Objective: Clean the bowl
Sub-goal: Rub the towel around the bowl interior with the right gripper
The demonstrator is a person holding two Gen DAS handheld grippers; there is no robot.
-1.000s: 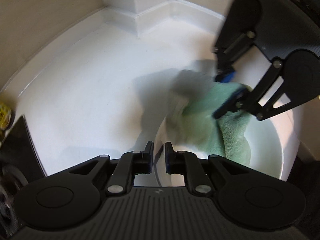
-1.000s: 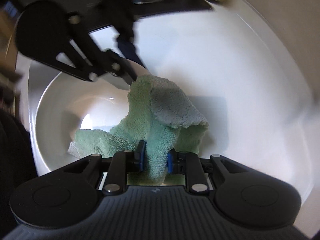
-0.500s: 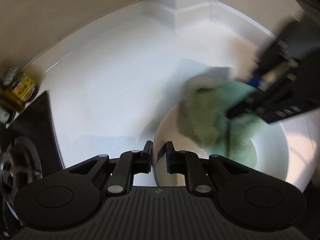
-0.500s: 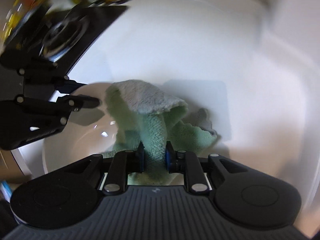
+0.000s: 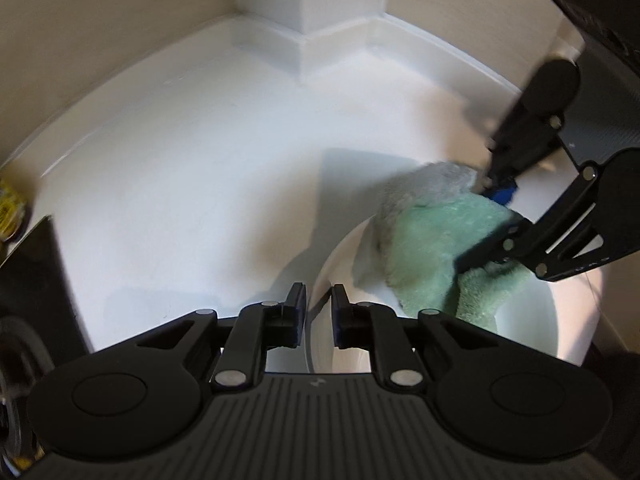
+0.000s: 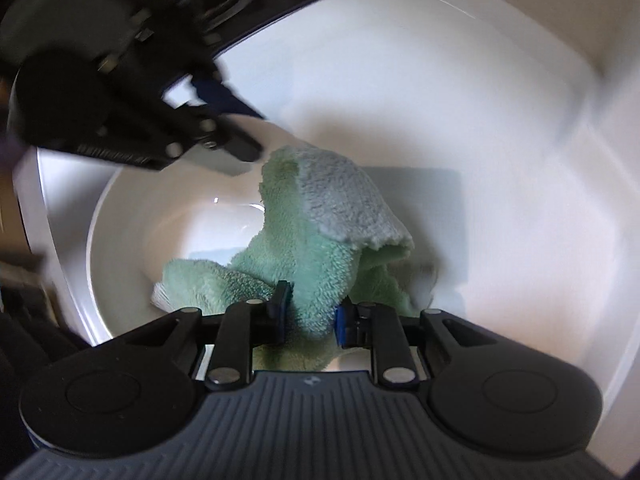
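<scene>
At the far left, a black stovetop [image 5: 36, 280] borders the white countertop [image 5: 200, 160], with a yellow-labelled jar [image 5: 10, 212] at its back edge, blurred. The left gripper [image 5: 319, 312] has its fingers clenched on the near rim of the white bowl [image 5: 536, 336], the rim passing between the blue pads [image 5: 298, 312]. The bowl rests on the countertop, right of centre. Inside it lies a green cloth [image 6: 320, 248], one pale grey fold draped over the far rim. At the right, the right gripper [image 6: 308, 312] grasps a bunched section of the cloth between its fingers, pressing it against the bowl interior. The left gripper appears motion-blurred in the right wrist view.
</scene>
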